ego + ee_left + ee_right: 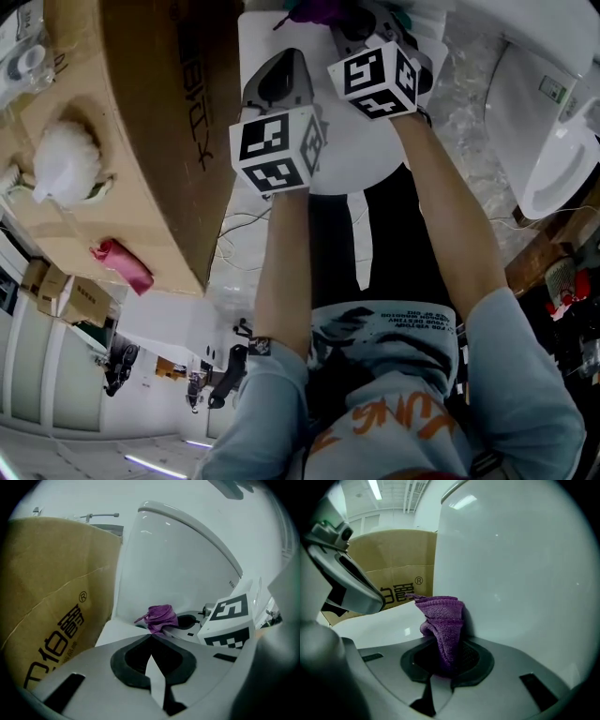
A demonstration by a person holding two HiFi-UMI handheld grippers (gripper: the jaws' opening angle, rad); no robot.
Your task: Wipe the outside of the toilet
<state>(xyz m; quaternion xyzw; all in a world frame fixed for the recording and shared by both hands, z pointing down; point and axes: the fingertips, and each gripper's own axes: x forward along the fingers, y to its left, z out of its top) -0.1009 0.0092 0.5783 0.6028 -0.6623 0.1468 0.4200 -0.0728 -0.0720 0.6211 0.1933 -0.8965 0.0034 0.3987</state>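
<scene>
I see a big brown cardboard box [141, 122] on the left, with black print on its side. A white fluffy thing [66, 161] sits in a round hole in the box. A pink thing [122, 265] lies on the box near its edge. Two small cardboard boxes [66, 298] stand further off. Thin wires [239, 225] lie just beside the big box. On the right I see a white bowl-shaped thing [553, 150], with crinkly clear plastic [469, 108] beside it.
</scene>
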